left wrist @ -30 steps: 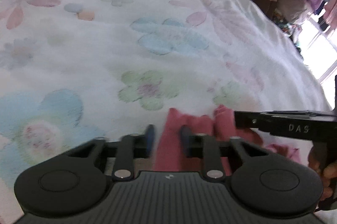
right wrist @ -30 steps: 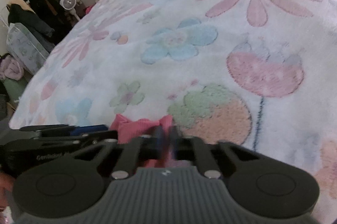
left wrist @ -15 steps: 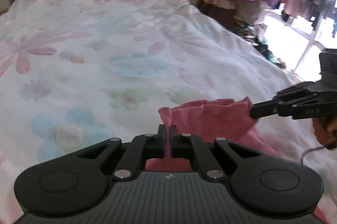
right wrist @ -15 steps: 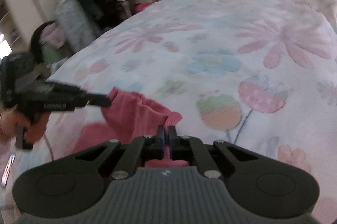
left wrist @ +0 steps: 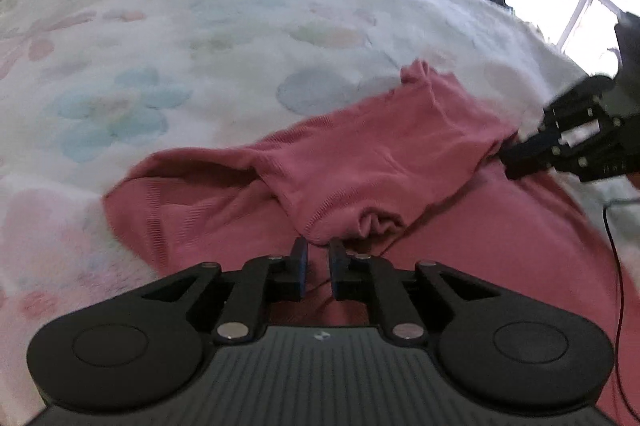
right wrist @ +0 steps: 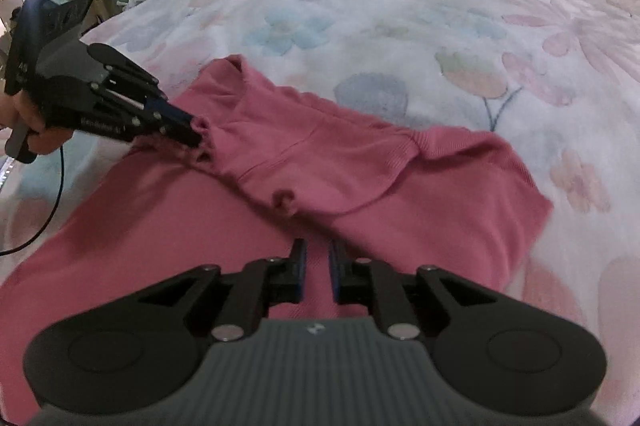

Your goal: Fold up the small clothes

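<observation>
Pink garment (left wrist: 372,161) is spread on the floral blanket (left wrist: 180,37), its upper part folded over onto the lower part, with a loose fold edge lying across the middle.

Left wrist view, left to right: blanket with pale blue and pink flowers; garment's ribbed hem at centre-left; left gripper (left wrist: 318,258) low at centre, its jaws just parted by a narrow gap and seen to have been opening. The fold's bunched edge sits just ahead of the tips; no cloth is pinched between the pads. At far right the right gripper (left wrist: 516,161) is seen at the garment's edge.

Right wrist view, left to right: left gripper (right wrist: 192,133) held by a hand (right wrist: 34,133), tips against a crumpled corner of the fold; right gripper (right wrist: 318,254) at centre, jaws slightly parted, also just opening, cloth released and lying beneath.
</observation>
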`<state>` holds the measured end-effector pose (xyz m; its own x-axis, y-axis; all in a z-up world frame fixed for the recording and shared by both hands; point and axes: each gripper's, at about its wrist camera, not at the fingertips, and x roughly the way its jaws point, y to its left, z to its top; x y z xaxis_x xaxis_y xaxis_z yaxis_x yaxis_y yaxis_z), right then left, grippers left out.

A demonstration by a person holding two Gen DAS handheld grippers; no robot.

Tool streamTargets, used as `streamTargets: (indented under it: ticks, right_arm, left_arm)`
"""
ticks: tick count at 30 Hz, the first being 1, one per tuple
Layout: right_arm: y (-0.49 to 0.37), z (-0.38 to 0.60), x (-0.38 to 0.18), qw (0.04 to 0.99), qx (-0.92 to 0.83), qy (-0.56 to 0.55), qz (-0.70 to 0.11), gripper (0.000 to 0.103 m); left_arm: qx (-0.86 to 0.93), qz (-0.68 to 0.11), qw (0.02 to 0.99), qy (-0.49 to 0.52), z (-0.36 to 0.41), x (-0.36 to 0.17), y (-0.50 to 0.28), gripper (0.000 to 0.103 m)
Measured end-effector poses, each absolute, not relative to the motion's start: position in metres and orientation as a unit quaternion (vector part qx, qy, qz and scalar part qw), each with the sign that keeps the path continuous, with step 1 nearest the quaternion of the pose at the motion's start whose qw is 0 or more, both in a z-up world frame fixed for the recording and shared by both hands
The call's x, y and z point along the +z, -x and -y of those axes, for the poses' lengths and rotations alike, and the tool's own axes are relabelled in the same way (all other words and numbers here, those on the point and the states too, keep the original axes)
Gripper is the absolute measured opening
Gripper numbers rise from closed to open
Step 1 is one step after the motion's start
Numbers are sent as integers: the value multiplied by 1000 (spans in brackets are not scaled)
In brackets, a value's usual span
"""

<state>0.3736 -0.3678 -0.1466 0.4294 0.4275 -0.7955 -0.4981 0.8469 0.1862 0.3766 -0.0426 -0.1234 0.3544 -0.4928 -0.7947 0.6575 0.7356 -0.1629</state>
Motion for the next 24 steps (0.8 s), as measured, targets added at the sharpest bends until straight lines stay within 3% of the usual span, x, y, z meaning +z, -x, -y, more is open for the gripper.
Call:
streamTargets:
  ticks: [1,3,4,8,10,17,18,20,22,24]
  right_arm:
    - [-369,370,-142,847,273,34,-455,10]
    - [-366,375,-135,854,261,13,-449,32]
    - [-369,378,-132,859,248,-4,-448,36]
    - [-392,394,-130,870,193,-106,-440,41]
    - [-408,406,-137,864,165,-172,-443,41]
    - [-455,449,-187,805,85,-382,-445,42]
    - [-460,451,-195,796,81,-402,-445,33]
    - [-468,448,-205,781,104,-422,-448,16]
    - [-473,440,-207,778,130,-418,-450,10]
    - [-475,438,-200,805,127,-385,-432,1]
  left_arm:
    - [-345,-443,823,-80,39,-117,-378,22]
    - [-327,-437,837,-45,29,-107,-382,38]
    - [-315,-435,843,-24,27,-104,-386,42]
    - [-268,-457,843,89,12,-110,-417,44]
    - [-253,-474,831,145,8,-123,-434,51]
    - [-215,-494,810,230,7,-158,-477,51]
    - [-218,-499,806,230,10,-162,-481,48]
    - [-242,-505,799,221,16,-166,-484,30]
    - [-263,-502,797,211,20,-166,-486,2]
    - [-252,-475,822,189,20,-160,-487,3]
